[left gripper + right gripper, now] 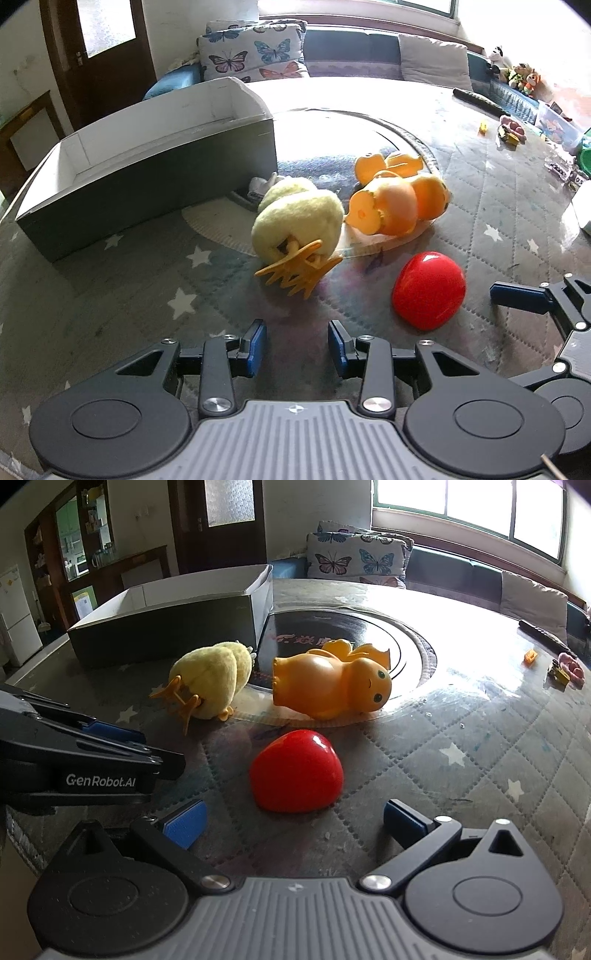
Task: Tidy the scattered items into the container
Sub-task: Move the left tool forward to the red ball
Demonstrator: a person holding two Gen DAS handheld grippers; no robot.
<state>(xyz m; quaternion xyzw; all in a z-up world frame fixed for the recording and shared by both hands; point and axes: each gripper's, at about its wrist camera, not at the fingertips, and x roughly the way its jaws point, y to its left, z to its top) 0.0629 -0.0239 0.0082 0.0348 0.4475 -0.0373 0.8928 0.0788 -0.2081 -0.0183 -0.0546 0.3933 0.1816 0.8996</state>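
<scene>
A yellow plush chick (pixel 297 218) (pixel 210 679) lies on its side, orange feet toward me. An orange plastic duck (pixel 399 201) (pixel 332 683) lies beside it on the right. A red heart-shaped toy (pixel 428 290) (pixel 297 771) sits nearer on the mat. A grey open box (pixel 147 166) (pixel 170 624), white inside, stands at the back left. My left gripper (pixel 297 347) is open and empty, just short of the chick's feet. My right gripper (pixel 293 825) is wide open and empty, its blue pads (pixel 186 827) flanking the near side of the heart.
The toys lie on a star-patterned quilted table cover (pixel 461 757) with a dark round turntable (pixel 351 627) in the middle. Small toys (pixel 511 131) and a remote (pixel 480 101) lie at the far right. A sofa with butterfly cushions (pixel 255 51) stands behind the table.
</scene>
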